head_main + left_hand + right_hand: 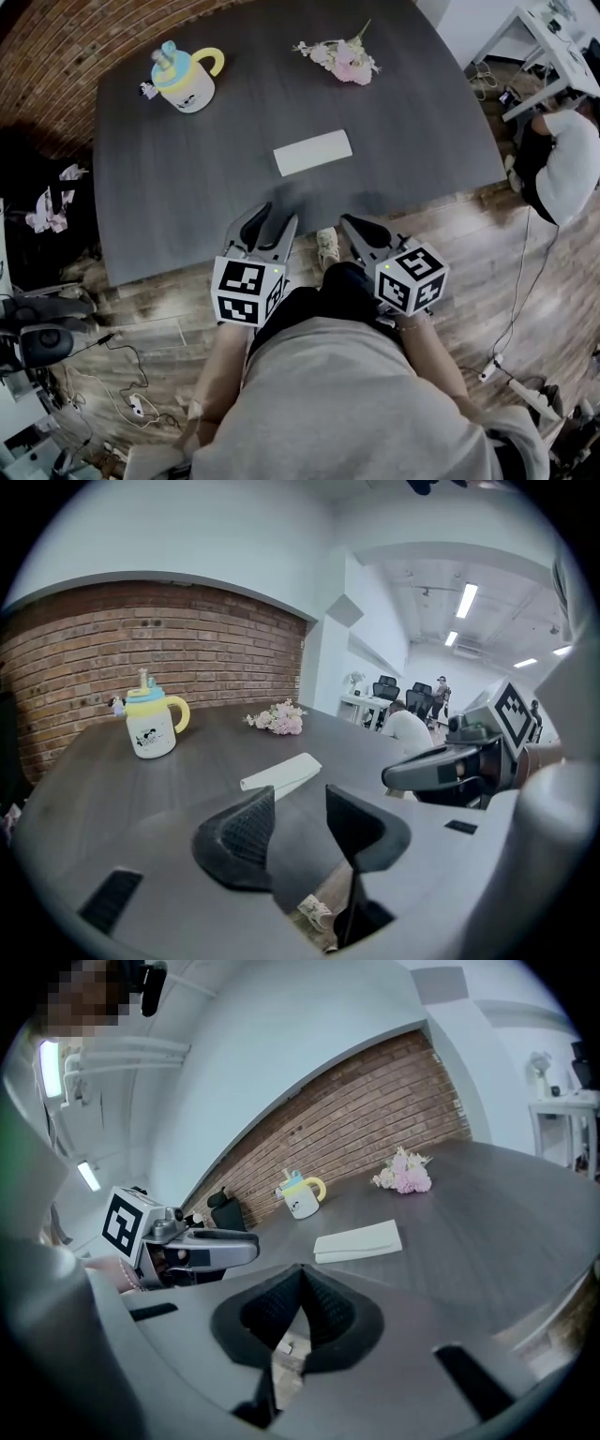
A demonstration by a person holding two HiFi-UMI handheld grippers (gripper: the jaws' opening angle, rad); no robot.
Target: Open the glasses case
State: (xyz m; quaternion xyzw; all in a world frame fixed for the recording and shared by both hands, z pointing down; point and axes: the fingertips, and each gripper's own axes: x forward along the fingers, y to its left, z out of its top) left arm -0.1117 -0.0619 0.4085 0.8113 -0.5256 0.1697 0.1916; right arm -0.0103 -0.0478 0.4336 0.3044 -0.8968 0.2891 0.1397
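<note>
Two grippers hovering over the near edge of the table [169, 206], short of the glasses case [312, 152].
Left gripper [270, 225] is holding its jaws apart on nothing; right gripper [361, 230] is showing its jaws pressed together, empty. The white case is lying flat mid-table, at 12 o'clock from both, well apart. Probably light, rigid and smooth, it is likely to slide: pinning one short end while lifting the lid's long edge looks soundest.
</note>
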